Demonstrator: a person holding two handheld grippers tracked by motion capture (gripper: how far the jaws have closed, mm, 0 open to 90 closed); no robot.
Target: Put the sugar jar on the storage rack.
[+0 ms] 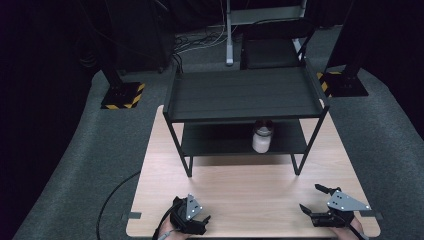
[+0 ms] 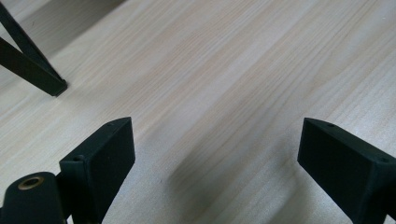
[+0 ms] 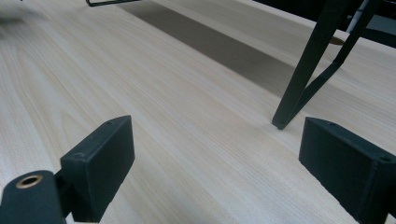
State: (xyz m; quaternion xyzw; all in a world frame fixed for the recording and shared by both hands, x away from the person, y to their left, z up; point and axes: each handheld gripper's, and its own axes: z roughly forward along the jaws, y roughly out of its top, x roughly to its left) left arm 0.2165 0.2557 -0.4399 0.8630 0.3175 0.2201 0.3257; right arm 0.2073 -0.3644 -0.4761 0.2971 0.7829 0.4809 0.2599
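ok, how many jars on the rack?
1. A white jar stands on the lower shelf of the black rack, right of centre, under the top shelf. The top shelf hides part of the lower one, so more could sit there.

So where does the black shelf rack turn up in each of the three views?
High view: the black shelf rack stands mid-table, a white jar on its lower shelf.
Left gripper view: one rack leg foot at the upper left.
Right gripper view: a leg with brace at the upper right.
Shared landmark: the pale wood table.
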